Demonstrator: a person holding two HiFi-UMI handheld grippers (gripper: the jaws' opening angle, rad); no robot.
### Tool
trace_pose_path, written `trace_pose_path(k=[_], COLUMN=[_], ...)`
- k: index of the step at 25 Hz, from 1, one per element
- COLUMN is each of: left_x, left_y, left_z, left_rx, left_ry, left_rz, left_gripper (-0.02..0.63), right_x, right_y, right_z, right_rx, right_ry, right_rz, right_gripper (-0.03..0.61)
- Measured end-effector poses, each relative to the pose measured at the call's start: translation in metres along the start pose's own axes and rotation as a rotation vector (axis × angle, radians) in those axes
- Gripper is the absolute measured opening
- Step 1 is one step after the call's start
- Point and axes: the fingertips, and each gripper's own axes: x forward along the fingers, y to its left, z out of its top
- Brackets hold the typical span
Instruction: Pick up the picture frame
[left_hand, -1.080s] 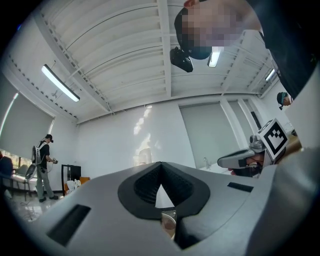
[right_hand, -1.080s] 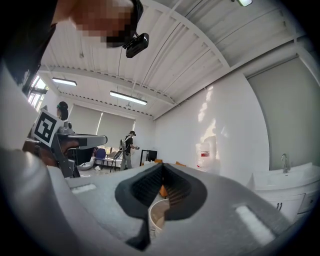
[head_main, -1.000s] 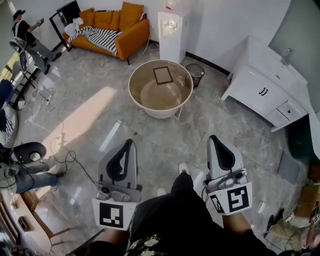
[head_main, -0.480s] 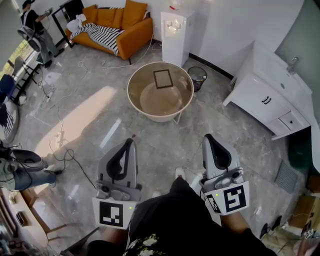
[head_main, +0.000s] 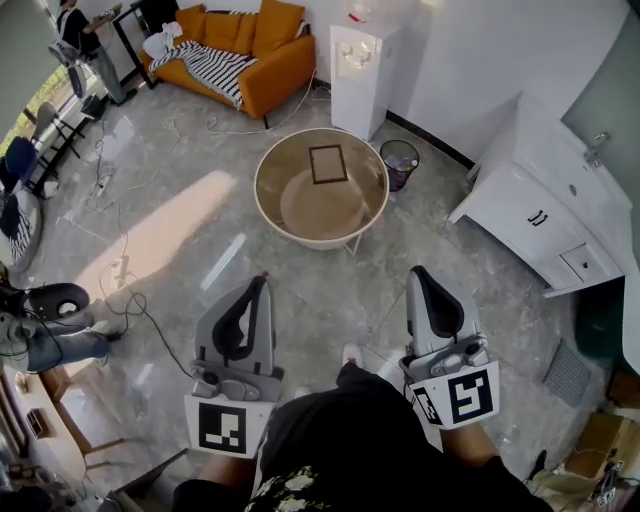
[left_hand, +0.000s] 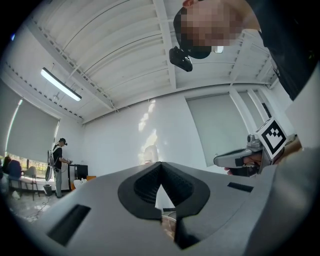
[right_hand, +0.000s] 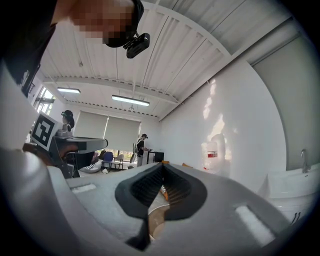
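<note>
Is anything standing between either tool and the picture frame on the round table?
Nothing visible does. The picture frame lies flat on the round table, with only bare floor between it and the left tool and right tool; both are shut and empty.

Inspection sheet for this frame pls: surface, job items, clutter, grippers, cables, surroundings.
Surface: round table, beige top, standing on a grey tiled floor.
Job's things: picture frame lies flat on the table's far side, untouched.
Clutter: nothing else seen on the table; waste bin stands beside it.
Grippers: left gripper and right gripper are both shut, empty and short of the table.
Cables: black cable loose on the floor at left.
Surroundings: orange sofa, water dispenser, white cabinet.
</note>
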Motion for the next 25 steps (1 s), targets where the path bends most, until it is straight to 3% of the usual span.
trace_pose_path(k=[13, 25], left_x=[0.038, 0.054], left_y=[-0.018, -0.02], left_z=[-0.013, -0.027], left_rx=[-0.005, 0.031], left_ry=[0.022, 0.086], left_rz=[0.113, 0.18], left_gripper=[0.003, 0.003], right_x=[0.029, 0.054], right_y=[-0.046, -0.076], right_z=[-0.014, -0.038], right_rx=[0.0, 0.044], right_ry=[-0.006, 0.014], right_rz=[0.126, 0.169], right_gripper=[-0.005, -0.004])
